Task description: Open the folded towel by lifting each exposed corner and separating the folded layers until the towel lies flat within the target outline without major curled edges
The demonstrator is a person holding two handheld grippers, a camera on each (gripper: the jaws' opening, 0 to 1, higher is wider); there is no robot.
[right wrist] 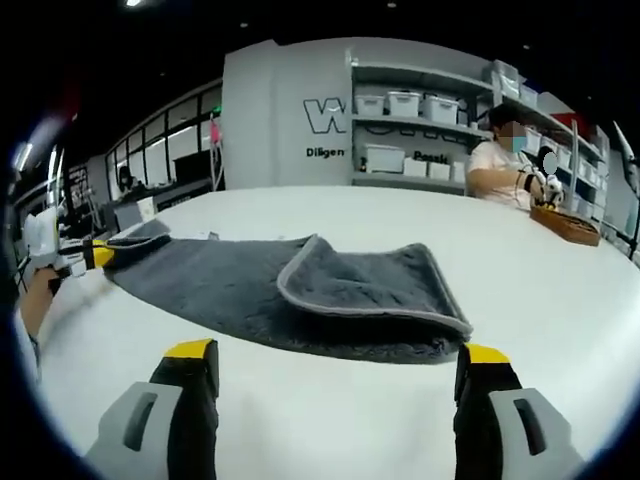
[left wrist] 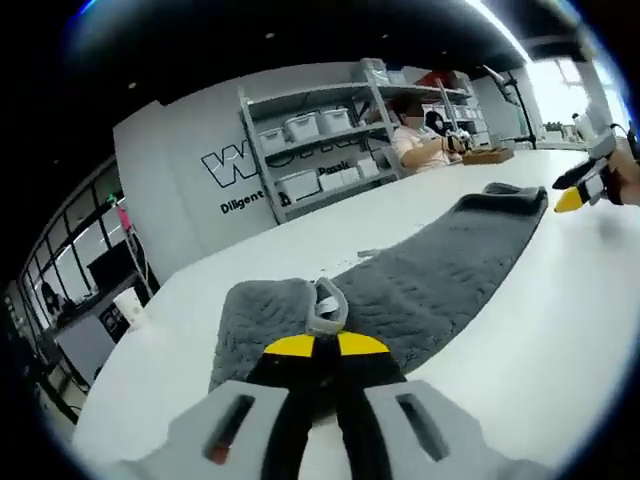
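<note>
towel [left wrist: 440, 270] corner hidden between left tongs [left wrist: 325, 345]

Free room: bare white surface [right wrist: 330, 420] lying open across the lower frame of the right gripper view, between the spread tool [right wrist: 335, 365] jaws. Obstacles: grey towel [right wrist: 300, 290] stretching across mid-frame; basket [right wrist: 566, 223] and seated person [right wrist: 497, 165] sitting upper right.

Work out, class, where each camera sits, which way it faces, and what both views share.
Left gripper view: rides the left gripper, low over the white table, looking along the long grey fluffy towel; its fingers pinch one end.
Right gripper view: rides the right gripper, fingers apart, facing the towel's folded end.
Shared: towel, table, metal storage shelves, each other's gripper.
</note>
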